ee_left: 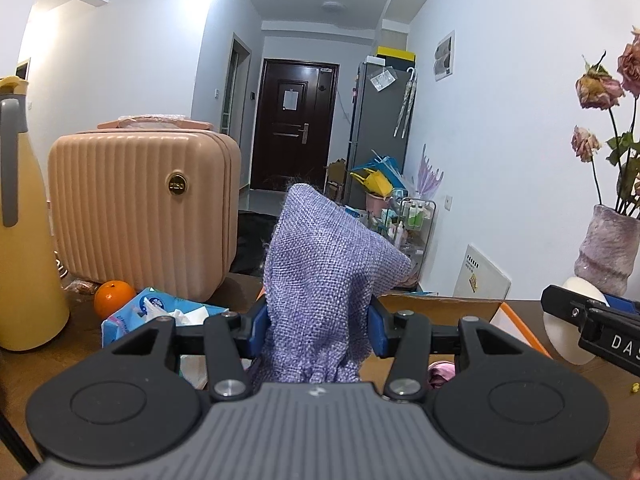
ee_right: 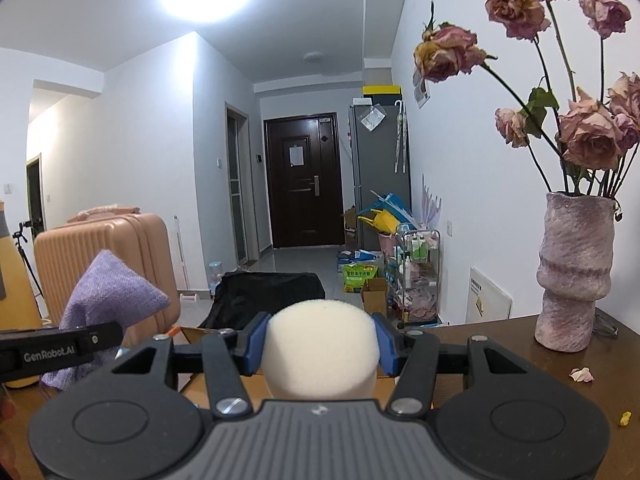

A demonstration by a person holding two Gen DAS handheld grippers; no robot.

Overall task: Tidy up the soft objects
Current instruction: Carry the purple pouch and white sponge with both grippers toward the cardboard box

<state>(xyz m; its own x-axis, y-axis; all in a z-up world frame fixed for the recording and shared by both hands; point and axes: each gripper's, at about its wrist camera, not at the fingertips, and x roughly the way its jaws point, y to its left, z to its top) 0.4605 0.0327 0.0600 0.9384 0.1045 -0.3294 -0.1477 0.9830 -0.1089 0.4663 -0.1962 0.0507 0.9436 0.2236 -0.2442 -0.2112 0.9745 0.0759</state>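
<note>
My left gripper [ee_left: 318, 330] is shut on a purple woven cloth [ee_left: 324, 276], held up above an open cardboard box [ee_left: 440, 306] on the brown table. My right gripper [ee_right: 320, 344] is shut on a white foam sponge [ee_right: 322, 344], held above the same box [ee_right: 192, 334]. In the right wrist view the purple cloth [ee_right: 112, 292] and the left gripper sit at the left. In the left wrist view the sponge [ee_left: 572, 320] and the right gripper sit at the far right. Something pink [ee_left: 442, 372] lies inside the box.
A pink ribbed case [ee_left: 140, 208], an orange [ee_left: 114, 298], a blue tissue pack [ee_left: 160, 312] and a yellow jug [ee_left: 24, 240] stand at the left. A purple vase of dried roses [ee_right: 572, 276] stands at the right. Petal bits [ee_right: 582, 374] lie on the table.
</note>
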